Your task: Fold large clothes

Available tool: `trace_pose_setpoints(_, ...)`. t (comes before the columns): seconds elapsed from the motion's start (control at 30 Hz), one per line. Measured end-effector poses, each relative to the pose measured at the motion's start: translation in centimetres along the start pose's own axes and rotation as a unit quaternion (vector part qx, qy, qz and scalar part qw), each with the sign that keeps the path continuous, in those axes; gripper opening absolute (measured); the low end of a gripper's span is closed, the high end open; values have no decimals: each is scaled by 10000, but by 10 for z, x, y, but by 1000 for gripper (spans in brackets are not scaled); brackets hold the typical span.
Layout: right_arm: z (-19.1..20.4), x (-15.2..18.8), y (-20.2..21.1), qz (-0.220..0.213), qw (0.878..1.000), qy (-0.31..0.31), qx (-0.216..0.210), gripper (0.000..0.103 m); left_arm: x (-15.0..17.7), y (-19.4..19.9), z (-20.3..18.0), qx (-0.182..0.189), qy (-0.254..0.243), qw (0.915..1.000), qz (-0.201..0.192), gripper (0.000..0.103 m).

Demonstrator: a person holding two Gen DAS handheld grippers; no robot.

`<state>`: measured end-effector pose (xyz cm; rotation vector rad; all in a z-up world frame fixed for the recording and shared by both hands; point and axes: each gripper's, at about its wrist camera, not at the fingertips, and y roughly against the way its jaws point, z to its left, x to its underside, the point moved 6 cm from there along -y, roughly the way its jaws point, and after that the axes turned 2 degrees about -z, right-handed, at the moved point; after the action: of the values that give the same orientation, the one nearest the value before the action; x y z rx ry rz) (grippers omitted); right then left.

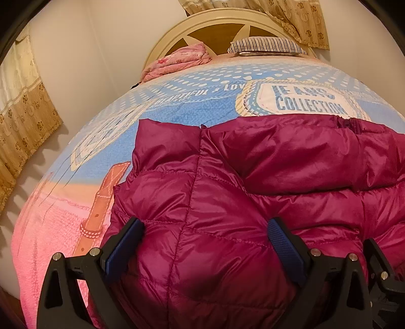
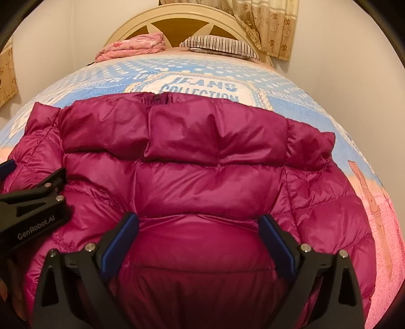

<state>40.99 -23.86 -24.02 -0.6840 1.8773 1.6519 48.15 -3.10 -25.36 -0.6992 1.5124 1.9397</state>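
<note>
A magenta quilted puffer jacket lies spread on the bed, its hood toward the headboard. My left gripper hovers over the jacket's left part with its jaws wide open, and the puffy fabric bulges up between the blue pads without being pinched. It also shows at the left edge of the right wrist view as a black frame. My right gripper stands open over the jacket's lower middle, with cloth swelling between its fingers. Part of the right gripper shows at the left wrist view's right edge.
The bed carries a blue and pink printed blanket. At the far end lie a folded pink quilt and a striped pillow against a cream headboard. Patterned curtains hang by the left wall.
</note>
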Motion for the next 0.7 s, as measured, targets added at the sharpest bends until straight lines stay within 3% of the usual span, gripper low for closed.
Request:
trace_pose_setpoints(0.2,1,0,0,-2,10000,13,40,98,5,4,4,118,67,9999,-97,100)
trace_pose_setpoints(0.37,-2,0,2,52,10000,-24,-78,99,6,13,5,-217,-116,9996,-146,100)
trace_pose_setpoints(0.43,-6,2,16,54,9999,-10,-154,99,8,32,24,-444,189,9983,-330,100)
trace_pose_setpoints(0.53,-8,14,55,-150,9996,-30,-244,99,31,59,57,-72,562,9982,-215,100)
trace_pose_setpoints(0.6,-9,25,78,-383,9992,89,-91,101,50,75,76,-145,614,9976,-295,100)
trace_pose_setpoints(0.7,-9,48,93,-363,9992,111,-100,101,82,91,99,-35,789,9965,-270,99)
